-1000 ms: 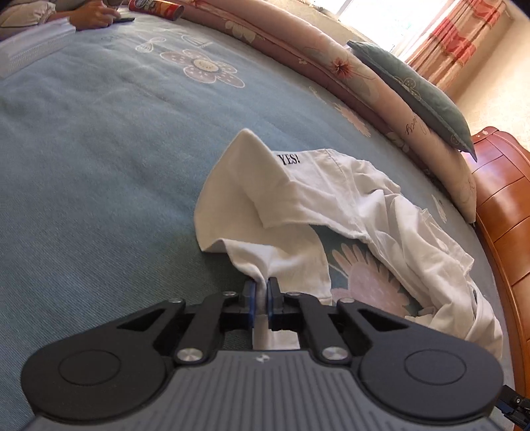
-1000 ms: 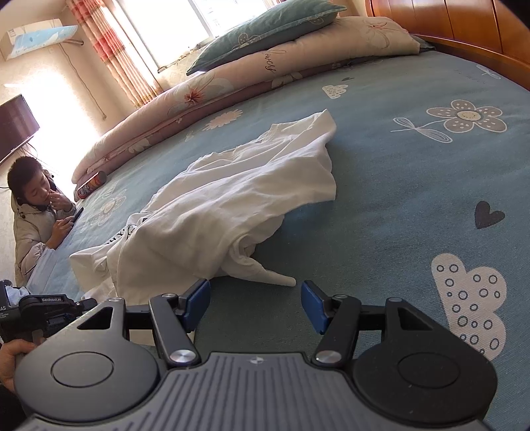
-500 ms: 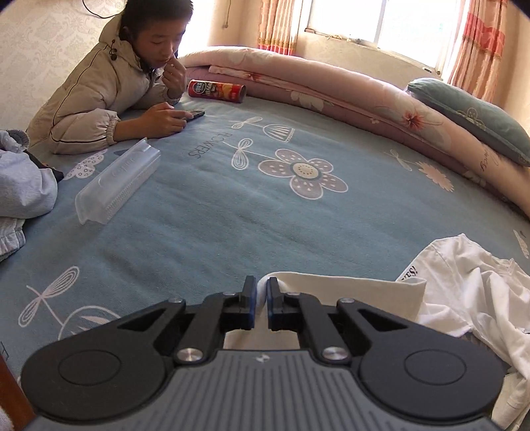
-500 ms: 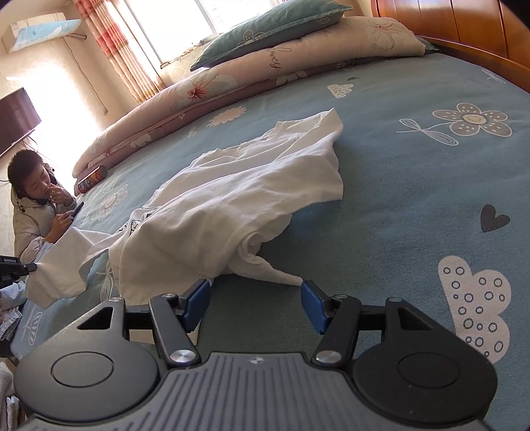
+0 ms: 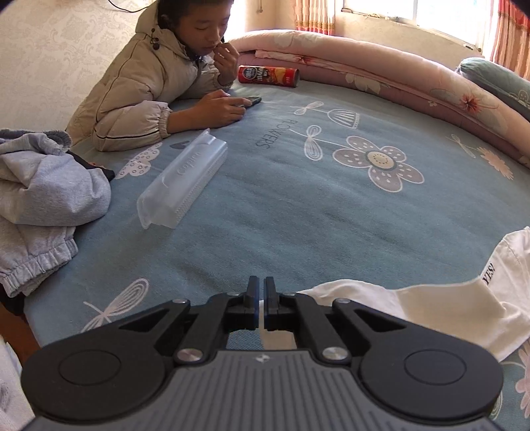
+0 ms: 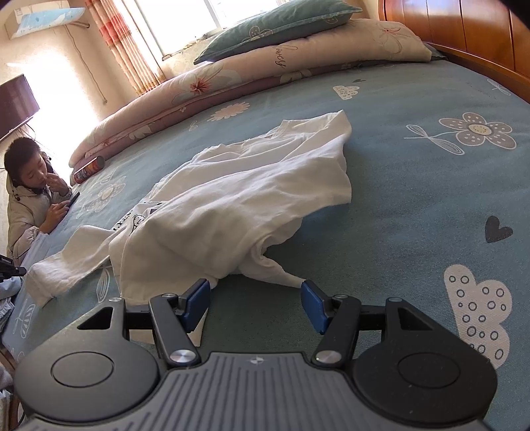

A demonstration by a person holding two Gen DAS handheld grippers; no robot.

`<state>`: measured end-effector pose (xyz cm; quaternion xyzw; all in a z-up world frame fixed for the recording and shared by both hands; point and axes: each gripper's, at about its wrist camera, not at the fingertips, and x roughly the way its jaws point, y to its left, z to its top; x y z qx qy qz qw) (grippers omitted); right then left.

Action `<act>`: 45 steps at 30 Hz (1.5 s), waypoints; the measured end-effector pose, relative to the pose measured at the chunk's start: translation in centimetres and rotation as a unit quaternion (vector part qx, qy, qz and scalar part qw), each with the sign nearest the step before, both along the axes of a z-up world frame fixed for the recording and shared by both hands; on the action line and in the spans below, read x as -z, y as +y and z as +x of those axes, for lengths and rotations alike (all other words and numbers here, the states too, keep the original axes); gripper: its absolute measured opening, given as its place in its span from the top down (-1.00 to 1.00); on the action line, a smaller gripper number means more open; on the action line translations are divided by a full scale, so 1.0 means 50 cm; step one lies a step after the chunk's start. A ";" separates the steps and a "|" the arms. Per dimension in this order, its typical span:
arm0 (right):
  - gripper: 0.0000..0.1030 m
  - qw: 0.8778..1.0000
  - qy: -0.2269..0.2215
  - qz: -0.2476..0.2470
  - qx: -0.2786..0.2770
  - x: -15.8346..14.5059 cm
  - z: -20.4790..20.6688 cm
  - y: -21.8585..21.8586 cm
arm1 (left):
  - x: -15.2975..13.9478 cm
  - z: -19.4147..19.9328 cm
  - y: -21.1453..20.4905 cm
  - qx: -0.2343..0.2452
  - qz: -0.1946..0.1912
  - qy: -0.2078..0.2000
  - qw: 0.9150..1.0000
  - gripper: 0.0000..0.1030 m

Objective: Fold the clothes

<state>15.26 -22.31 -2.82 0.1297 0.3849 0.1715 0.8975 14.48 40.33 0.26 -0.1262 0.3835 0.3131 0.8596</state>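
In the left wrist view, the left gripper (image 5: pixel 260 298) sits at the lower centre of the frame, its jaws pressed together on a thin edge of the white T-shirt (image 5: pixel 440 308). The shirt runs from the jaws toward the right edge of the frame and lies on the blue bedsheet (image 5: pixel 298 212). A clear plastic case (image 5: pixel 182 180) lies left of centre, with a grey garment (image 5: pixel 43 202) bunched at the left edge. At the upper left a person in a beige jacket (image 5: pixel 139 89) leans on the bed, and a red snack can (image 5: pixel 269 75) lies just beside the rolled pink quilt (image 5: pixel 381 73).

In the right wrist view, the right gripper (image 6: pixel 255 303) is at the lower centre with its jaws spread and nothing between them. The T-shirt (image 6: pixel 232 205) lies crumpled in the middle of the frame, just beyond the fingertips (image 6: pixel 198 296). A teal pillow (image 6: pixel 278 28) rests on the quilt (image 6: pixel 251 73) at the top.
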 end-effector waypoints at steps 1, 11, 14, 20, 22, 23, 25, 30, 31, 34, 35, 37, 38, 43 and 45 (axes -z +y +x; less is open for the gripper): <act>-0.27 1.000 0.000 -0.001 -0.002 0.000 0.001 0.004 | 0.000 -0.008 0.020 -0.007 -0.017 -0.008 1.000 1.00; -0.27 1.000 -0.002 -0.008 -0.015 0.000 -0.001 0.029 | 0.016 0.054 -0.058 0.158 -0.117 -0.035 0.980 0.57; -0.27 1.000 -0.007 -0.011 -0.011 -0.002 -0.001 0.020 | 0.014 0.100 -0.126 0.210 -0.117 -0.036 0.970 0.38; -0.27 1.000 -0.008 0.002 0.023 0.001 0.017 -0.019 | 0.014 0.160 -0.297 0.321 -0.129 -0.033 0.938 0.15; -0.27 0.999 -0.018 0.014 0.025 -0.002 0.018 -0.022 | 0.019 0.165 -0.367 0.361 -0.137 -0.030 0.922 0.13; -0.27 0.999 -0.024 0.021 0.022 -0.005 0.017 -0.021 | 0.022 0.165 -0.404 0.382 -0.143 -0.029 0.913 0.12; -0.27 0.999 -0.035 0.036 0.009 -0.011 0.014 -0.014 | 0.029 0.161 -0.463 0.415 -0.152 -0.026 0.897 0.03; -0.29 0.995 -0.045 0.051 -0.072 -0.024 0.001 0.057 | 0.056 0.149 -0.563 0.447 -0.144 -0.007 0.883 -0.12; -0.31 0.994 -0.047 0.043 -0.092 -0.022 -0.003 0.080 | 0.060 0.146 -0.575 0.445 -0.136 -0.004 0.885 -0.12; -0.39 0.987 -0.057 0.004 -0.150 -0.008 -0.018 0.158 | 0.067 0.142 -0.581 0.422 -0.140 0.001 0.896 -0.12; -0.40 0.984 -0.061 -0.019 -0.166 0.001 -0.024 0.188 | 0.067 0.140 -0.579 0.416 -0.144 -0.001 0.898 -0.12; -0.40 0.977 -0.071 -0.067 -0.188 0.017 -0.039 0.244 | 0.063 0.133 -0.575 0.408 -0.148 -0.008 0.901 -0.12; -0.40 0.974 -0.077 -0.091 -0.192 0.024 -0.046 0.268 | 0.060 0.131 -0.574 0.405 -0.148 -0.009 0.902 -0.13; -0.50 0.960 -0.124 -0.193 -0.159 0.051 -0.081 0.370 | 0.049 0.122 -0.578 0.391 -0.146 -0.007 0.909 -0.14; -0.50 0.951 -0.143 -0.236 -0.139 0.065 -0.087 0.387 | 0.045 0.118 -0.578 0.386 -0.147 -0.007 0.911 -0.14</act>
